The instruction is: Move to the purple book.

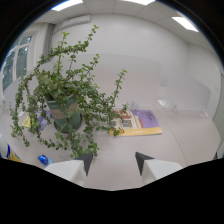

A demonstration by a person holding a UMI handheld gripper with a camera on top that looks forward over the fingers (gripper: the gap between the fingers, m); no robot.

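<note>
The purple book [147, 118] lies flat on the white table [180, 137], beyond my fingers and a little to the right, resting on or against a yellow book [142, 131] with a picture-covered book [126, 120] beside it. My gripper [116, 163] is open, with nothing between its dark fingertips [143, 161], and hovers over bare table well short of the books.
A large potted plant [65, 112] with long trailing stems stands just ahead to the left, some stems overhanging the books. A blue object [44, 159] lies by the left finger. Yellow and purple items [36, 121] sit behind the pot. White walls lie beyond.
</note>
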